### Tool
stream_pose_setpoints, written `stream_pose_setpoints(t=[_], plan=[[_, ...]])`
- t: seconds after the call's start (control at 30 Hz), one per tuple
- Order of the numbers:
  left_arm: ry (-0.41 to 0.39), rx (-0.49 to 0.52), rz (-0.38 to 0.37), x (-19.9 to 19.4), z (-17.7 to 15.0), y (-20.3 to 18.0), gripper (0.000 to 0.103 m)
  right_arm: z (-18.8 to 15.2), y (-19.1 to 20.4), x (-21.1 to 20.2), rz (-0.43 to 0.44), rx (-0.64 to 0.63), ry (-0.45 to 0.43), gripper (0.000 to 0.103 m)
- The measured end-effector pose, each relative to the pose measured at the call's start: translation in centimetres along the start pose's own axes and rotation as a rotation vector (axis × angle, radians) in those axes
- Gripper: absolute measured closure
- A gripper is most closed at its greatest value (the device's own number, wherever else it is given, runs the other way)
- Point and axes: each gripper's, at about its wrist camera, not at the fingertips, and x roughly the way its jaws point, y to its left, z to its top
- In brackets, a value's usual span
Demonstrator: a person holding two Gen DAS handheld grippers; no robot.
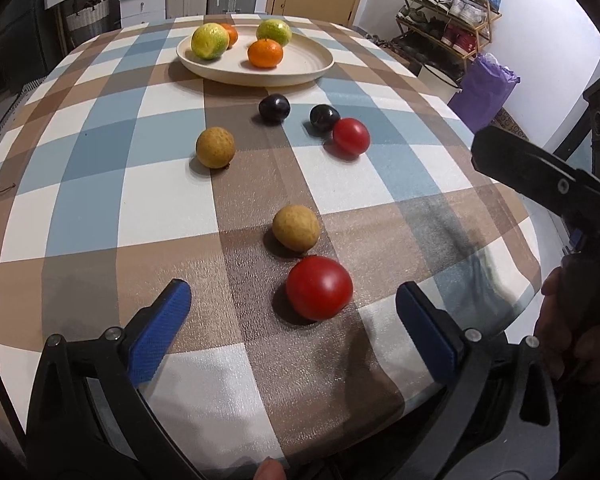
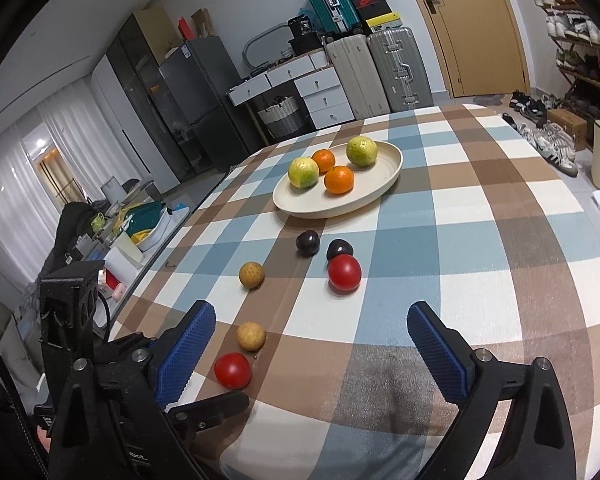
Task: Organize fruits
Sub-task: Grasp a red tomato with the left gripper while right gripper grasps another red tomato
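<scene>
Both jaws spread wide and empty, near red fruit (image 1: 319, 288) between left jaws, far orange (image 1: 230, 35) half hidden behind green citrus (image 1: 209, 41)

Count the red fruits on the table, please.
2. One red fruit lies between the left gripper's open fingers; the other red fruit touches a dark plum.

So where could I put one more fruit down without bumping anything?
The near half of the plate, in front of the orange, is bare. On the cloth, everything right of the far tomato is free, and so is the strip left of the tan fruit. It gets crowded around the two plums and along the middle line of fruit.
</scene>
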Motion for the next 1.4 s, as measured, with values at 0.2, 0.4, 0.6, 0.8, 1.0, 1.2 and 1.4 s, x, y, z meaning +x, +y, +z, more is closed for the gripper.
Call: stream_pose_setpoints(t=[0.2, 0.4, 0.6, 0.8, 1.0, 1.2, 1.4], plan=[[-0.004, -0.021, -0.044, 0.1, 0.1, 0.3, 0.002, -0.3, -0.6, 0.4, 0.021, 0.016, 0.021, 0.004], [-0.019, 0.006, -0.037, -0.2, 0.0, 0.0, 0.021, -0.5, -0.8, 0.6, 0.006, 0.014, 0.017, 0.003], [-0.029, 0.000, -0.069, -0.4, 0.1, 0.7, 0.074, 0.0, -1.1, 0.7, -0.043, 0.007, -0.026, 0.001], [-0.032, -0.016, -0.151, -0.8, 0.1, 1.7, 0.075, 0.8, -1.8, 1.8, -0.116, -0.018, -0.026, 0.001], [-0.012, -0.051, -0.195, -1.3, 0.3, 2.8, 0.075, 2.1, -2.7, 3.8, -0.072, 0.029, 0.067, 0.001], [-0.032, -0.118, -0.206, -2.6, 1.6, 4.9, 0.075, 2.6, -3.1, 5.8, -0.049, 0.053, 0.110, 0.001], [-0.047, -0.148, -0.201, -2.9, 2.8, 6.1, 0.075, 2.9, -2.9, 7.4, -0.067, 0.031, 0.150, 0.017]])
